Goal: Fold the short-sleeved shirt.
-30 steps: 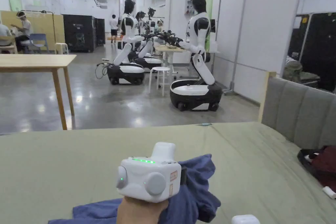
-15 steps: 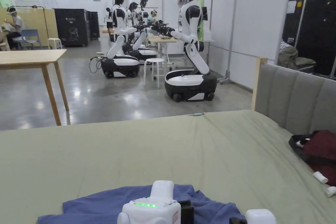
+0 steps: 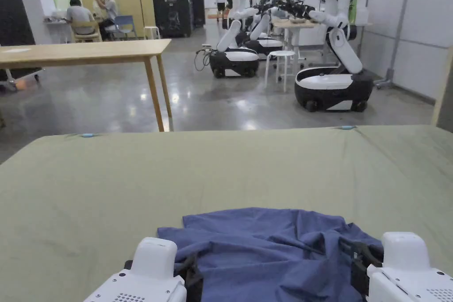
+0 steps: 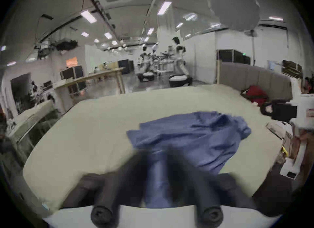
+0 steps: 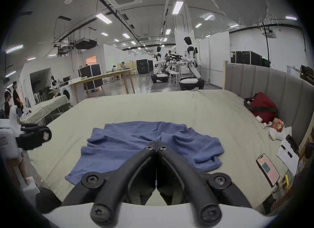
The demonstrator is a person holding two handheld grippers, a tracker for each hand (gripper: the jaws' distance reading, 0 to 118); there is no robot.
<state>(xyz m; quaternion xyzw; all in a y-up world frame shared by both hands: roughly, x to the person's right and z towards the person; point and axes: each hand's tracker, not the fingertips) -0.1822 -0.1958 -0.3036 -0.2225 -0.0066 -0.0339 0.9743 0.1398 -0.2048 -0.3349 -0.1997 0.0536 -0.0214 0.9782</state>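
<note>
Robotics lab: wheeled humanoid robots (image 3: 334, 51), partitions.

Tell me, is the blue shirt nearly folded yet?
Not yet. Done: the shirt lies on the bed, though rumpled. In hand: the left tongs have blue cloth between them, blurred, so a firm grip is unsure; the right tongs are shut, tips at the shirt. Left: smoothing it and every fold.

Left gripper (image 4: 157, 172): 2 blurred dark fingers (image 4: 117, 180) with blue shirt (image 4: 190, 136) fabric bunched between them. Shirt lies crumpled on the green bed (image 4: 95, 129). Red bag (image 4: 255, 93) against the grey headboard (image 4: 254, 75).
</note>
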